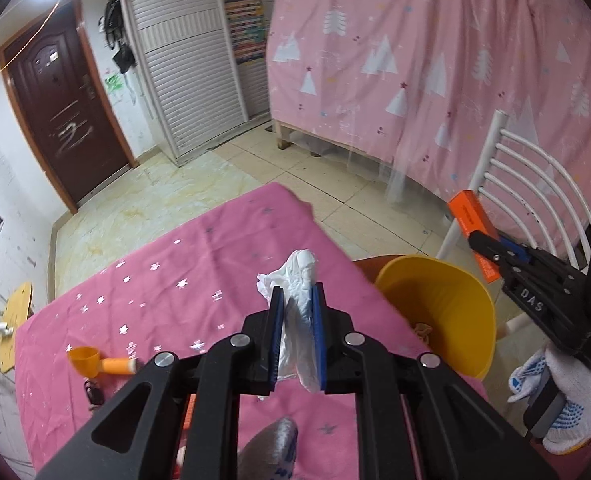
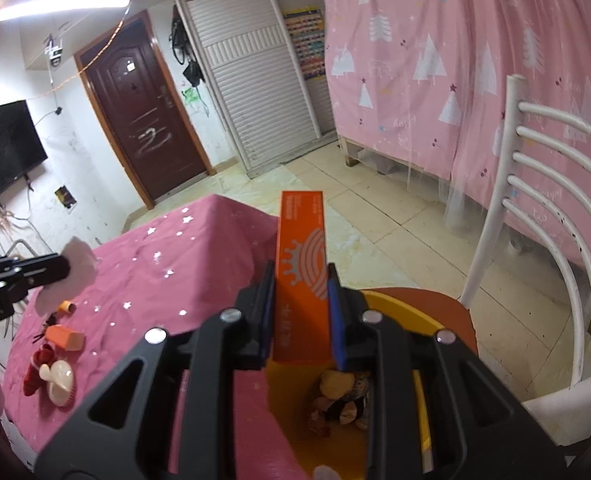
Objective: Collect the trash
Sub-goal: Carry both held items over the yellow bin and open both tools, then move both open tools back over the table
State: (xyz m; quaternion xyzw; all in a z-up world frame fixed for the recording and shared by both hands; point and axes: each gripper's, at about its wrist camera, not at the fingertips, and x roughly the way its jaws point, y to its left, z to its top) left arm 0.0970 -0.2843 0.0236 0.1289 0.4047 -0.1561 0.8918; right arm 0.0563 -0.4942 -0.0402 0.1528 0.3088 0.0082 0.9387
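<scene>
Some scraps already lie in the yellow bin below the right gripper, its jaws clamped on an orange box, while the left gripper pinches a white tissue; an orange cup and oddments remain on the tabletop beyond.

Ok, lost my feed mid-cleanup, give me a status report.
Left tool shut on crumpled tissue. Right tool shut on orange box, above yellow bin. Bin already holds scraps; nothing blocking it.
</scene>
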